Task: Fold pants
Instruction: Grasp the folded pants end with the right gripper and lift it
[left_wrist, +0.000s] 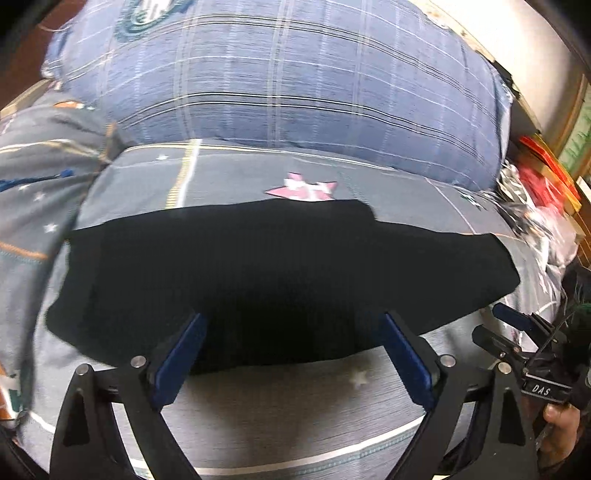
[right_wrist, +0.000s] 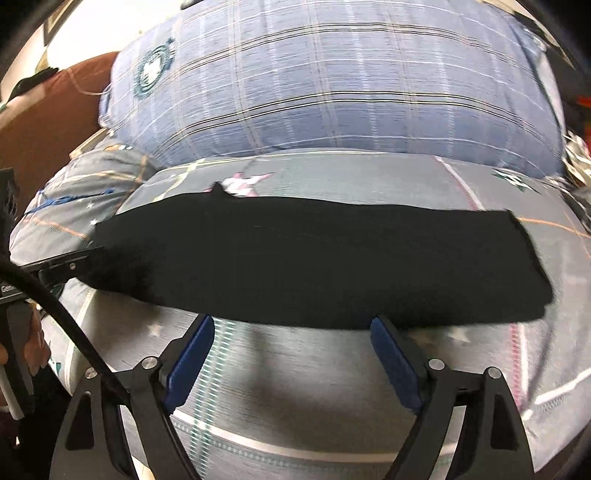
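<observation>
The black pants (left_wrist: 280, 280) lie folded in a long flat strip across the grey bedsheet (left_wrist: 295, 406); they also show in the right wrist view (right_wrist: 332, 266). My left gripper (left_wrist: 293, 325) is open and empty, its blue pads over the near edge of the pants. My right gripper (right_wrist: 293, 326) is open and empty, its tips at the near edge of the strip. The right gripper also shows at the lower right of the left wrist view (left_wrist: 517, 325). The left gripper's body (right_wrist: 62, 266) shows at the left of the right wrist view.
A large blue plaid pillow (left_wrist: 288, 81) lies behind the pants. A rumpled grey quilt (left_wrist: 40, 173) is at the left. Red boxes and plastic bags (left_wrist: 543, 192) sit at the right bed edge. A brown headboard (right_wrist: 44, 129) stands at the far left.
</observation>
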